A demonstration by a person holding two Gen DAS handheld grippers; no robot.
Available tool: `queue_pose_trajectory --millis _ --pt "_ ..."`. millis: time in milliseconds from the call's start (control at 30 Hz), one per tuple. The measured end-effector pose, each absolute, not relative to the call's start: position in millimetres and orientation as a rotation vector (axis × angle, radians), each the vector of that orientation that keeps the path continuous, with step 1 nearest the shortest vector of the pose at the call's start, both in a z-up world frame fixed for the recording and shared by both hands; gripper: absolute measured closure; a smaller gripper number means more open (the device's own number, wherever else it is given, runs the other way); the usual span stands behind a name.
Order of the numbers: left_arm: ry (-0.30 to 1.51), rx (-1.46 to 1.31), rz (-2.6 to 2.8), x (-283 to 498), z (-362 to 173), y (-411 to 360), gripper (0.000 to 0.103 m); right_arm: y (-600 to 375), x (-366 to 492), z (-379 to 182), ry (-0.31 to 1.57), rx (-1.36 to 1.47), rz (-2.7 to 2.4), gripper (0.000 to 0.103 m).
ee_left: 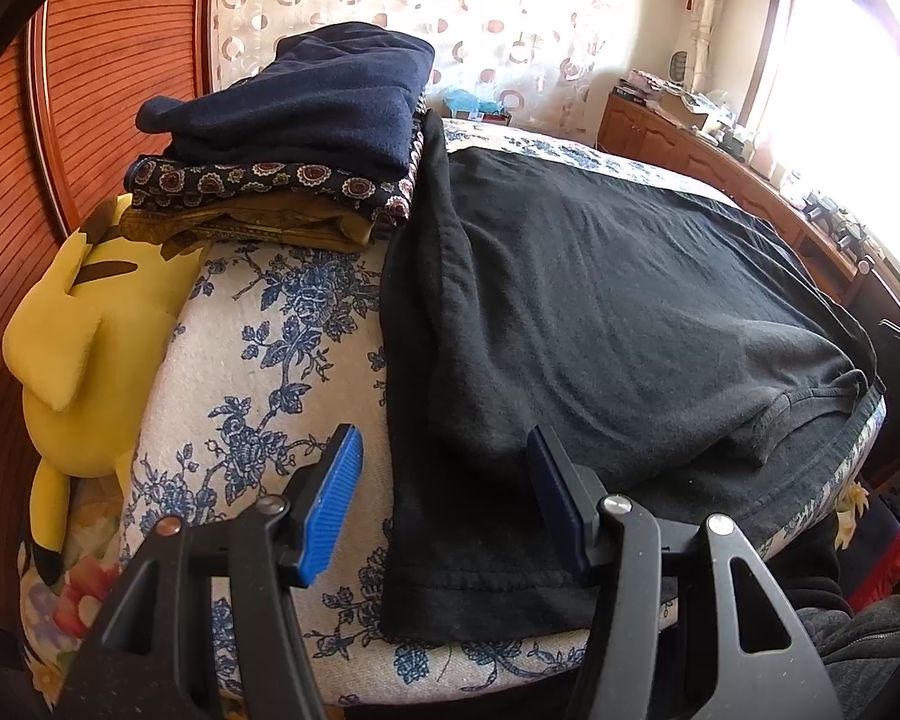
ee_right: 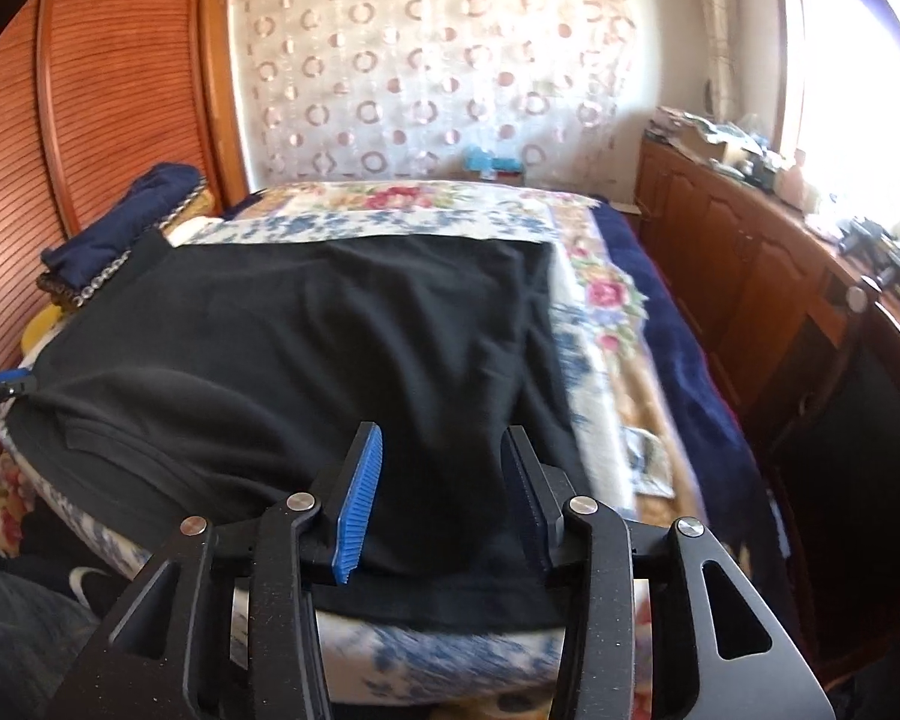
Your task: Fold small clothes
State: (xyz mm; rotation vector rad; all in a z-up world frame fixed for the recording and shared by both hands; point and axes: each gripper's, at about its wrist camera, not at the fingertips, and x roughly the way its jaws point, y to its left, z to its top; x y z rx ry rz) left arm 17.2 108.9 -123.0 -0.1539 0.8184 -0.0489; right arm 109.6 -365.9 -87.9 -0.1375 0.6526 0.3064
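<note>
A black T-shirt point(ee_left: 600, 312) lies spread flat on the blue-flowered bed cover point(ee_left: 258, 360), with a long ridge of cloth along its left side. My left gripper point(ee_left: 444, 480) is open low over the shirt's near left edge; the left pad is over the cover and the right pad over the cloth, which neither presses. In the right wrist view the same shirt point(ee_right: 330, 330) fills the middle. My right gripper point(ee_right: 441, 480) is open just above its near right hem, with only flat cloth under the gap. The left gripper's tip point(ee_right: 0, 387) shows at that view's left edge.
A stack of folded clothes point(ee_left: 306, 138), dark blue on top, sits at the shirt's far left point(ee_right: 114, 228). A yellow plush toy point(ee_left: 72, 348) lies by the slatted wooden wall. A wooden cabinet point(ee_right: 750, 276) with clutter runs along the right. Flowered bedding point(ee_right: 606, 324) lies right of the shirt.
</note>
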Motion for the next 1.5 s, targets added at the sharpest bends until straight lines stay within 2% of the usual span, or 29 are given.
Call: queue_pose_trajectory --millis 533,833,933,1033,1067,1133,1500 --pt "0.807 -0.155 -0.045 16 -126 107 0.047 -310 134 -133 0.732 -0.166 0.382 0.06" --pt "0.783 -0.182 -0.05 14 -126 109 0.047 -316 128 -140 0.713 -0.145 0.354 0.049" --pt "0.773 -0.201 -0.084 14 -126 110 0.048 -315 126 -142 0.696 -0.162 0.349 0.042" --pt "0.781 -0.2 -0.095 19 -125 108 0.071 -316 126 -143 0.69 -0.166 0.326 0.034" --pt "0.784 -0.203 -0.098 21 -125 107 0.084 -318 126 -144 0.689 -0.159 0.328 0.033" --pt "0.785 -0.213 -0.125 25 -122 105 0.097 -319 126 -144 0.682 -0.164 0.332 0.032" --pt "0.665 -0.171 -0.283 56 -64 47 0.099 -336 127 -134 0.727 -0.133 0.329 0.033"
